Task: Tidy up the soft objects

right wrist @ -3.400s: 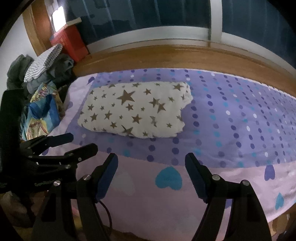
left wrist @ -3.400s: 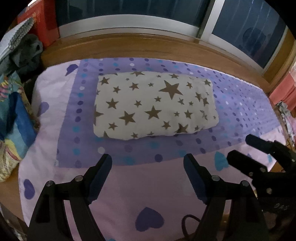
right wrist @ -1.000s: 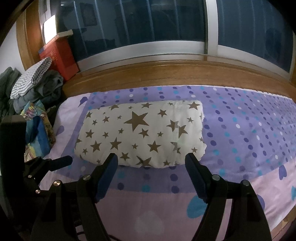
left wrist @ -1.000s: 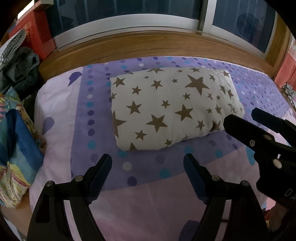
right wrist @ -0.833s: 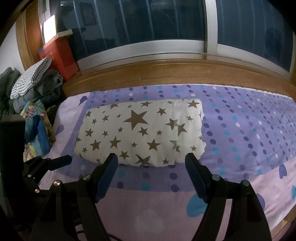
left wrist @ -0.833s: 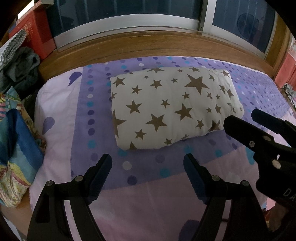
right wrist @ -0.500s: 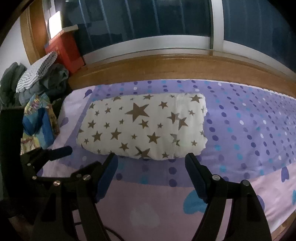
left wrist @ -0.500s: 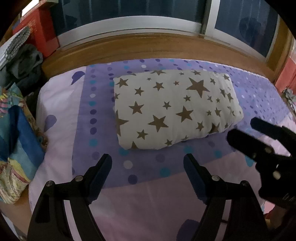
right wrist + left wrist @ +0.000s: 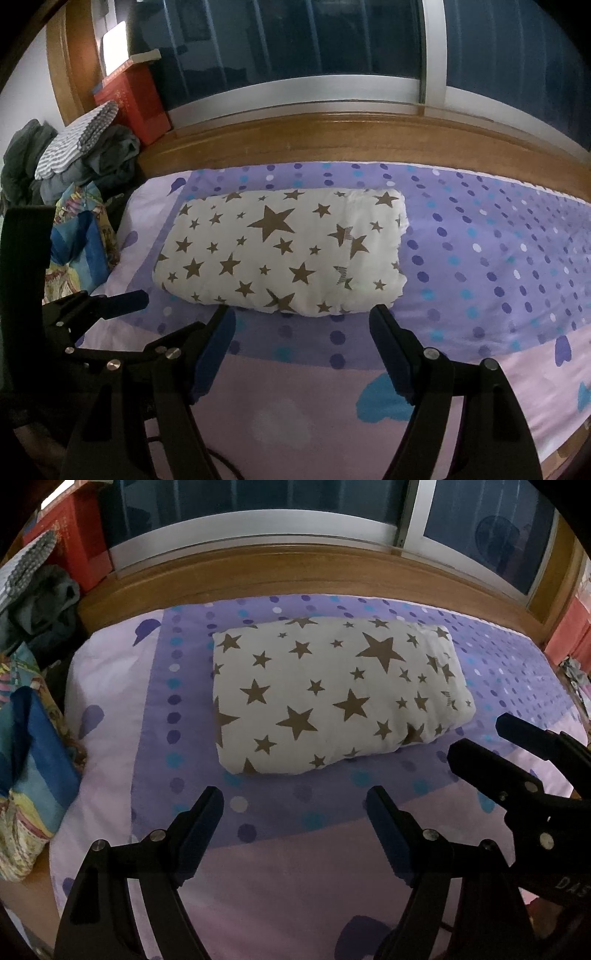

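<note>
A white pillow with brown stars [image 9: 332, 698] [image 9: 284, 254] lies flat on a purple dotted bedspread [image 9: 159, 709] [image 9: 498, 258]. My left gripper [image 9: 295, 812] hovers just short of the pillow's near edge, open, nothing between its fingers. My right gripper [image 9: 301, 332] hangs over the same near edge further right, also open and empty. In the left wrist view the right gripper [image 9: 491, 738] shows at the right edge, beside the pillow's near right corner. The left gripper [image 9: 110, 299] shows low at the left in the right wrist view.
A blue and yellow patterned bundle [image 9: 26, 775] [image 9: 81, 243] lies off the bed's left end. Grey clothes and a striped cloth [image 9: 77, 147] are piled at the far left, with a red box [image 9: 129, 99] behind them. A wooden window sill [image 9: 295, 568] runs along the far side.
Since the earliest frames both grippers have come closer to the pillow. Over the last second both views shift only slightly and the pillow lies unmoved.
</note>
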{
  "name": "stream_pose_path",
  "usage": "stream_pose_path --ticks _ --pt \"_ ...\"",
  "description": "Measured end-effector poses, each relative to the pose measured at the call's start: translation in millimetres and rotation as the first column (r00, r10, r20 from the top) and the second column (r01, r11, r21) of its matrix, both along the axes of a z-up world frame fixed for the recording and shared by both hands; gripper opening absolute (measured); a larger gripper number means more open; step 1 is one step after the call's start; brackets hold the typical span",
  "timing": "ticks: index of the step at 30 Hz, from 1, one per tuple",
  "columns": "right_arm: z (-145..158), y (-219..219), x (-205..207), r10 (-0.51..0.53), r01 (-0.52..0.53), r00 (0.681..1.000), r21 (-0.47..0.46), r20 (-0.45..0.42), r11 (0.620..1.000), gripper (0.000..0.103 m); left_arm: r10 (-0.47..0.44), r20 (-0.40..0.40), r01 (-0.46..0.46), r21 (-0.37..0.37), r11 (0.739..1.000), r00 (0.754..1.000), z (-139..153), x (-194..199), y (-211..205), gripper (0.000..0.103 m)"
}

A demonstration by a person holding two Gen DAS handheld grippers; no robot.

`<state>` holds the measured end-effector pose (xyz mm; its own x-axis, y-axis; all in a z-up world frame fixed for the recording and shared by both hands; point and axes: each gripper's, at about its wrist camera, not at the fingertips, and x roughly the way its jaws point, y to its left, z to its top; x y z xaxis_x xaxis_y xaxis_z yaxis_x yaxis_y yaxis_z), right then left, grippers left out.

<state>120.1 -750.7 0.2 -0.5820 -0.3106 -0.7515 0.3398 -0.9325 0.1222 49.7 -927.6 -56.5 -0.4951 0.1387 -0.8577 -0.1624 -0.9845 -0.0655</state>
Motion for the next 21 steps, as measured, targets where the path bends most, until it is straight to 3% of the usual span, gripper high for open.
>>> stream_pose_path --ticks 21 --pt "7 34 -12 0.181 -0.181 0.983 -0.004 -0.007 0.983 0.076 -0.089 -0.003 0.089 0.007 0.996 0.996 3 0 24 0.081"
